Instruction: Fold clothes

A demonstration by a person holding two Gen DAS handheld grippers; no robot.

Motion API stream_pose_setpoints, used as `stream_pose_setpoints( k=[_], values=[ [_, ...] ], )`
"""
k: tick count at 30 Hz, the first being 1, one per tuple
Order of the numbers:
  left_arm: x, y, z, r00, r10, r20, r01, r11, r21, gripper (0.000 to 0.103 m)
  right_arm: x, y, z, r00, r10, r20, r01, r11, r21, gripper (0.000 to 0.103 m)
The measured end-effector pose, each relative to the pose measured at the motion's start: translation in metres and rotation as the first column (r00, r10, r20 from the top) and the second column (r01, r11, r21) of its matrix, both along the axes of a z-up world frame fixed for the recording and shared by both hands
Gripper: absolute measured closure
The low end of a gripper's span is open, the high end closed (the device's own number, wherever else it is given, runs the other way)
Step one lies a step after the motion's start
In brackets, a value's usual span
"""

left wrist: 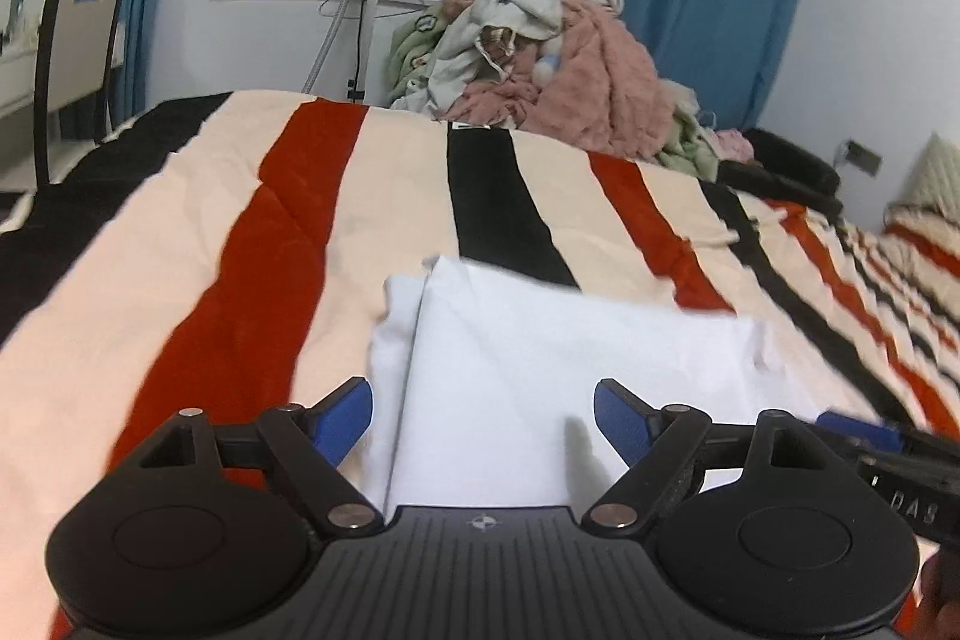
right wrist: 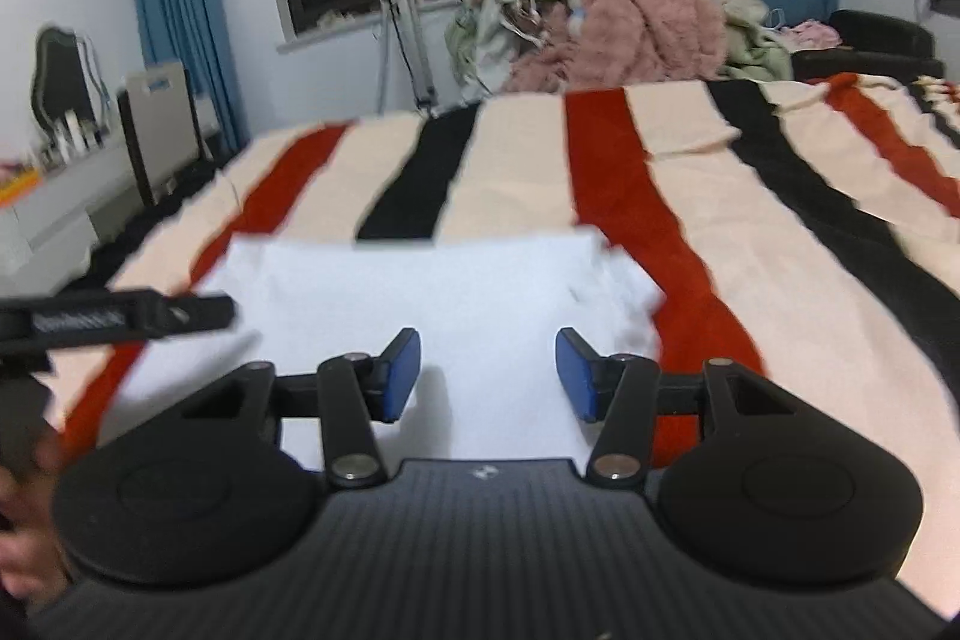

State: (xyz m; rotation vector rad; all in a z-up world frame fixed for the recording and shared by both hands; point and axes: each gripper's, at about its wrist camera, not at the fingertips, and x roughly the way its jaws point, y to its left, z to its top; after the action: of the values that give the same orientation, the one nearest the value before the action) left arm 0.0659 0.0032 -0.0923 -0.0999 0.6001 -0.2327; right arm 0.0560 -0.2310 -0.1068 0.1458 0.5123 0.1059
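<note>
A white folded garment (left wrist: pixel 540 358) (right wrist: pixel 420 292) lies flat on the striped blanket (left wrist: pixel 240 232) (right wrist: pixel 750 244) of a bed. My left gripper (left wrist: pixel 483 418) hovers over the garment's near left part, open wide, with nothing pinched between its blue pads (left wrist: pixel 345 421). Over the near right part, my right gripper (right wrist: pixel 489 373) is open about half way and empty. Each tool shows at the edge of the other's view: the right one (left wrist: pixel 870 436) low on the right, the left one (right wrist: pixel 120 319) on the left.
A heap of unfolded clothes (left wrist: pixel 540 58) (right wrist: pixel 600 28), pink, grey and green, sits at the bed's far edge. Behind it are blue curtains, a dark window and a tripod (left wrist: pixel 366 10) (right wrist: pixel 402 34). A chair (left wrist: pixel 72 58) and a desk stand left of the bed.
</note>
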Motion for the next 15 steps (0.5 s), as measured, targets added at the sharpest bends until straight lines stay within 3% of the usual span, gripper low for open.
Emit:
stream_pose_setpoints(
  k=[6, 10, 15],
  values=[
    [-0.028, 0.003, -0.009, 0.999, 0.031, -0.036, -0.029, 0.998, 0.048, 0.02, -0.023, 0.005, -0.005, 1.0, 0.023, 0.005, -0.023, 1.0, -0.018, 0.051],
    [-0.043, 0.007, -0.007, 0.999, 0.035, -0.029, -0.034, 0.999, 0.035, 0.02, -0.027, 0.004, -0.016, 1.0, 0.016, -0.015, -0.017, 1.0, -0.006, 0.051],
    [-0.059, 0.009, -0.002, 0.999, 0.013, -0.044, -0.012, 1.0, 0.021, 0.017, -0.04, 0.001, -0.01, 1.0, -0.017, 0.021, 0.016, 0.999, 0.032, 0.05]
  ],
)
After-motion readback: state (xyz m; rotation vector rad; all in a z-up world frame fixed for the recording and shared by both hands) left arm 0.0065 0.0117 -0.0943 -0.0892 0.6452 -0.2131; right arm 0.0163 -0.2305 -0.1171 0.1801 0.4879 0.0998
